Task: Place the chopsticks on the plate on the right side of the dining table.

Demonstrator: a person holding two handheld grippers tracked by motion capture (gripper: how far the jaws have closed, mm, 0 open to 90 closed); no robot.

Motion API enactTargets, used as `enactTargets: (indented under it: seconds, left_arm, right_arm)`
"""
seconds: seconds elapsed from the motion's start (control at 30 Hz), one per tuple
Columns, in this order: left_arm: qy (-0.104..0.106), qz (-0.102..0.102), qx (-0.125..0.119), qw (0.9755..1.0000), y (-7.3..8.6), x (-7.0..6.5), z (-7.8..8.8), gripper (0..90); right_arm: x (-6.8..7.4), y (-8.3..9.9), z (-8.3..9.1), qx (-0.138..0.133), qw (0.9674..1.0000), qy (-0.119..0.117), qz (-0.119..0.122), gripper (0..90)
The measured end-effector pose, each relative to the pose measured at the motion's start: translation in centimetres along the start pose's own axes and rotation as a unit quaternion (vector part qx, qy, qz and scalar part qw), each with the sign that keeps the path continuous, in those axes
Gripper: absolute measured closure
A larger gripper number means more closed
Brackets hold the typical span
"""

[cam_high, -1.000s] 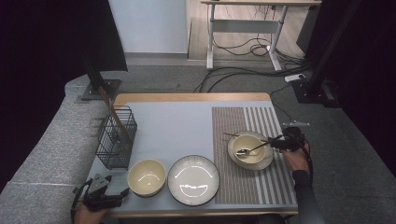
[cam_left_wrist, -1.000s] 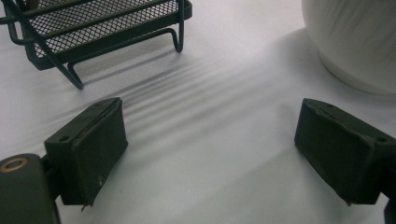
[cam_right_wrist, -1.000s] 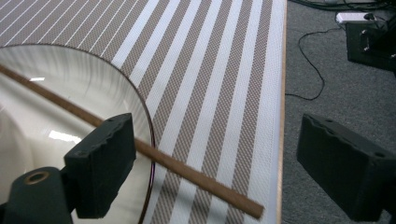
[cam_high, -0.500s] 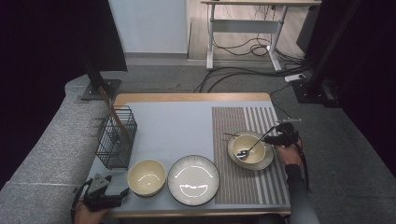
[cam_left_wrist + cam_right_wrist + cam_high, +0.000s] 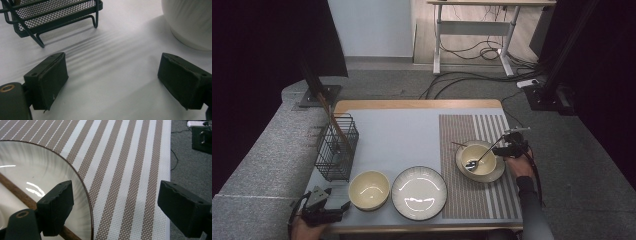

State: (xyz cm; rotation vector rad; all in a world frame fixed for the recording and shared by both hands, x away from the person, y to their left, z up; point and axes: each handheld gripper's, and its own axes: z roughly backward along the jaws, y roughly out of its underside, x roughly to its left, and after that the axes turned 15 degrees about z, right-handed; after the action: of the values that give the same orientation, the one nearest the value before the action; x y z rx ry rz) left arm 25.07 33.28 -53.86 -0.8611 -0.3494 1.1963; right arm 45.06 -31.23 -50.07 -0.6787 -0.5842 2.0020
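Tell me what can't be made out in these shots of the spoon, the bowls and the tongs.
- Spoon handle's end, high view: too small to tell whether the right tongs touch it.
- Wooden stick, right gripper view: its lower part is hidden behind one of the tongs' pads.
- Cream bowl, left gripper view: cut off by the top and right edges.
- Wire basket contents, high view: too small and dark.

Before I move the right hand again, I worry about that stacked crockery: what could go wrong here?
1. The right hand-held gripper stands open at the plate rim, beside the spoon handle; a careless nudge could lever the spoon out of the bowl.
2. That bowl sits on the plate, so a push might slide or tip it.
3. A chopstick resting on the plate rim could roll off onto the striped mat.
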Motion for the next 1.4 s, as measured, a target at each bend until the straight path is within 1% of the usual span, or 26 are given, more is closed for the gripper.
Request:
enactTargets:
  seconds: [0.23,0.37,0.43,0.57,0.67,0.8,0.93,1.03,1.1,1.2,1.27,1.4]
  left_arm:
    - [0.0,0.0,0.0,1.0,0.0,0.0,0.0,8.9]
    - [0.0,0.0,0.0,1.0,0.0,0.0,0.0,8.9]
    - [0.0,0.0,0.0,1.0,0.0,0.0,0.0,8.9]
    - [0.0,0.0,0.0,1.0,0.0,0.0,0.0,8.9]
    - [0.0,0.0,0.0,1.0,0.0,0.0,0.0,8.9]
    - [0.0,0.0,0.001,1.0,0.0,0.0,0.0,8.9]
    - [0.0,0.0,0.001,1.0,0.0,0.0,0.0,8.9]
    - [0.0,0.0,0.001,1.0,0.0,0.0,0.0,8.8]
    - [0.0,0.0,0.001,1.0,0.0,0.0,0.0,8.8]
    - [0.0,0.0,0.001,1.0,0.0,0.0,0.0,8.8]
    - [0.0,0.0,0.001,1.0,0.0,0.0,0.0,8.8]
    - [0.0,0.0,0.001,1.0,0.0,0.0,0.0,8.8]
  right_arm:
    - [0.0,0.3,0.5,0.004,0.9999,-0.009,0.011,13.7]
    - [-0.1,0.6,0.7,0.001,0.9998,-0.019,0.008,13.6]
    - [-0.2,0.7,1.1,-0.004,0.9998,-0.017,0.007,13.6]
    - [-0.4,0.8,2.8,-0.017,0.9997,-0.019,0.005,13.8]
    - [-0.6,1.2,4.4,-0.021,0.9996,-0.018,0.001,13.9]
    - [-0.8,2.4,5.9,-0.011,0.9998,-0.017,-0.003,14.0]
    - [-1.1,4.0,6.7,-0.002,0.9999,-0.009,-0.004,14.3]
    - [-1.4,5.0,6.9,0.008,1.0,0.001,-0.006,15.5]
    - [-1.7,5.5,6.8,0.011,0.9999,0.005,-0.011,16.5]
    - [-2.1,6.1,6.4,0.021,0.9996,0.007,-0.015,17.5]
    - [-2.4,6.3,6.0,0.027,0.9993,0.012,-0.022,17.9]
    - [-3.0,6.6,5.4,0.03,0.999,0.014,-0.031,18.6]
